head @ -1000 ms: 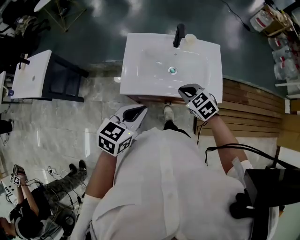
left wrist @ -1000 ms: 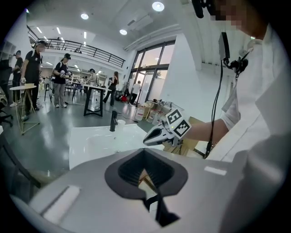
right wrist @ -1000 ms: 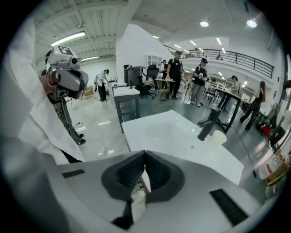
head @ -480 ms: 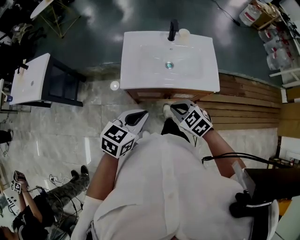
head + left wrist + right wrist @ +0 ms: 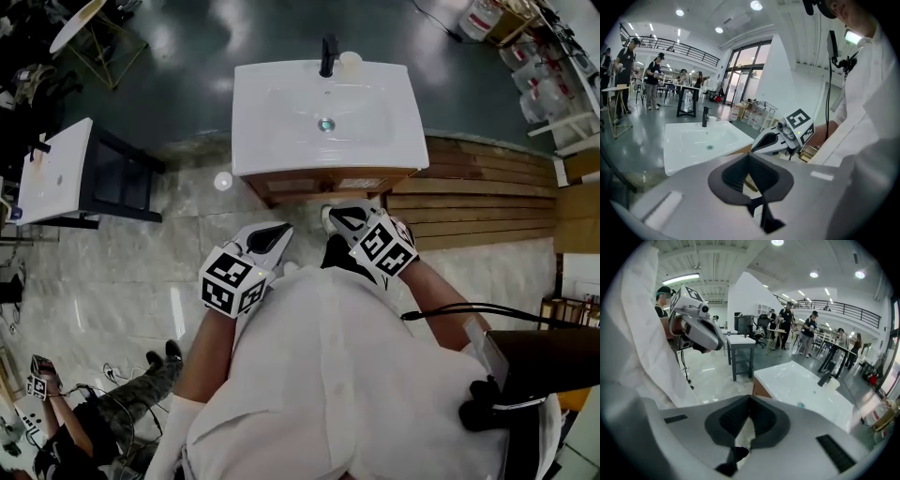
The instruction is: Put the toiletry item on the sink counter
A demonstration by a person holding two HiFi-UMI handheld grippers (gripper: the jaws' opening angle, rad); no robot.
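Closest in, by the white shirt (image 5: 328,375) at lower centre, the left gripper (image 5: 278,230) and right gripper (image 5: 342,218) each have their jaws together with nothing between them, both held apart from the bench. Farther up the frame stands the white sink bench (image 5: 281,159), and at its far edge, upper centre, 1 pale toiletry item (image 5: 351,62) sits just right of the black faucet (image 5: 328,54).

- The sink (image 5: 281,141) is gleaming plain white — its faucet (image 5: 328,54) is showing black.
- Beside the faucet, the cup (image 5: 350,61) is looking pale cream.
- Under the sink, the cabinet (image 5: 319,185) is showing brown wood.
- Before the sink, the left gripper (image 5: 287,227) and right gripper (image 5: 337,217) are wearing black-and-white square markers.
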